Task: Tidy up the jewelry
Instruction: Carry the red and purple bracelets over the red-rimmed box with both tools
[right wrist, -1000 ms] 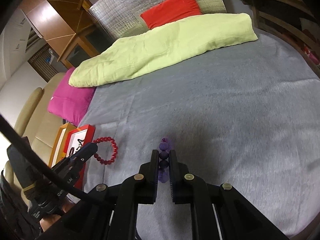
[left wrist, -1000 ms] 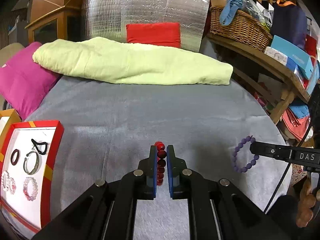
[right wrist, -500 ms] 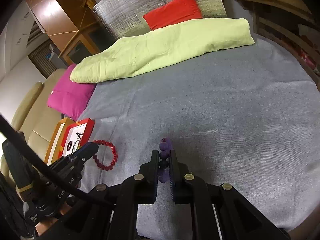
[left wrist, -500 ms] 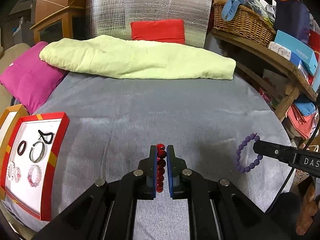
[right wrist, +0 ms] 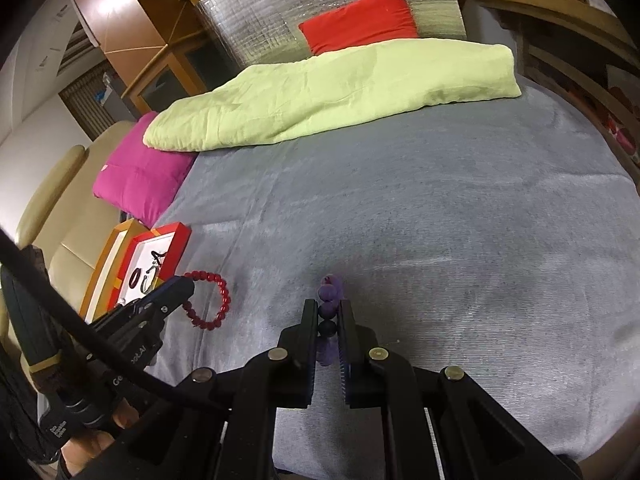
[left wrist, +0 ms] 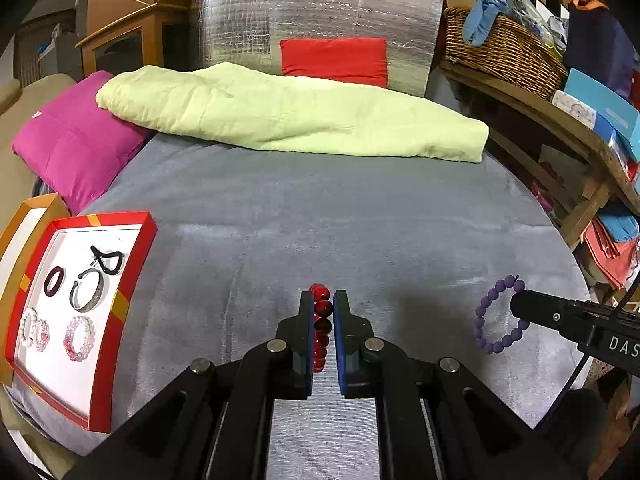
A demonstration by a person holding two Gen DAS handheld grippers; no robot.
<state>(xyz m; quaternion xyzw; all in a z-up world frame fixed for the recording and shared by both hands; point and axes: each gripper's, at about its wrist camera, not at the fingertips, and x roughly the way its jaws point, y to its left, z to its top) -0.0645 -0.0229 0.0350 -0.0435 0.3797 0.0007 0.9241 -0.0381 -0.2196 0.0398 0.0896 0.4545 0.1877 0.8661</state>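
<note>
The red bead bracelet [left wrist: 321, 322] hangs edge-on between the closed fingers of the left gripper [left wrist: 323, 308], lifted above the grey blanket [left wrist: 320, 220], and the purple bead bracelet [left wrist: 498, 316] is pinched the same way by the right gripper [right wrist: 329, 314], a little to the right. The red tray [left wrist: 120, 292] sits at the left edge of the blanket and already holds a dark ring, a metal bangle, a black loop and two pale pink bracelets. I judge the step in hand is carrying both to the tray. To do it well, keep the grip firm, bring the left one over a free white part, lower it close before opening, and let the right one wait so they do not collide
</note>
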